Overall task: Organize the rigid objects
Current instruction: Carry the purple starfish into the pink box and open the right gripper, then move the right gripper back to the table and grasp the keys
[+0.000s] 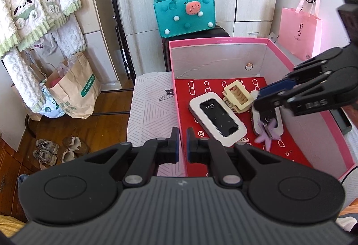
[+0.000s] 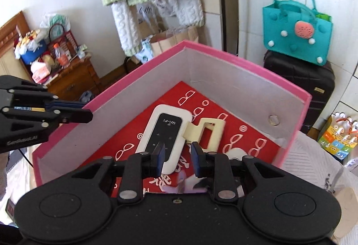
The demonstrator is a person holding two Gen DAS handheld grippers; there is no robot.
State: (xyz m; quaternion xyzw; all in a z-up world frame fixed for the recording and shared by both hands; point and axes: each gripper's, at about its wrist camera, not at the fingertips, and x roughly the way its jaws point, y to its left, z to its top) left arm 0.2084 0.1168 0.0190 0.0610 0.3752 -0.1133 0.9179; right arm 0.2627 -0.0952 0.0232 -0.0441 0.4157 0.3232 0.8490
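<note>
A pink box (image 1: 176,92) with a red patterned floor holds a white Wi-Fi router (image 1: 218,120), a cream hair claw clip (image 1: 238,97), a white oblong device (image 1: 267,117) and a blurred purple butterfly clip (image 1: 267,133). My left gripper (image 1: 182,146) grips the box's near left wall between its nearly closed fingers. My right gripper (image 2: 177,156) is open and empty inside the box, above the router (image 2: 164,137) and cream clip (image 2: 207,130). The purple clip (image 2: 179,185) lies just below its fingers. The right gripper also shows over the box in the left wrist view (image 1: 259,97).
The box stands on a white patterned cloth (image 1: 152,110). Behind it are a black suitcase (image 2: 313,90) with a teal felt bag (image 1: 184,12) and a pink bag (image 1: 299,32). Paper bags (image 1: 71,92) and shoes (image 1: 60,151) are on the floor at left.
</note>
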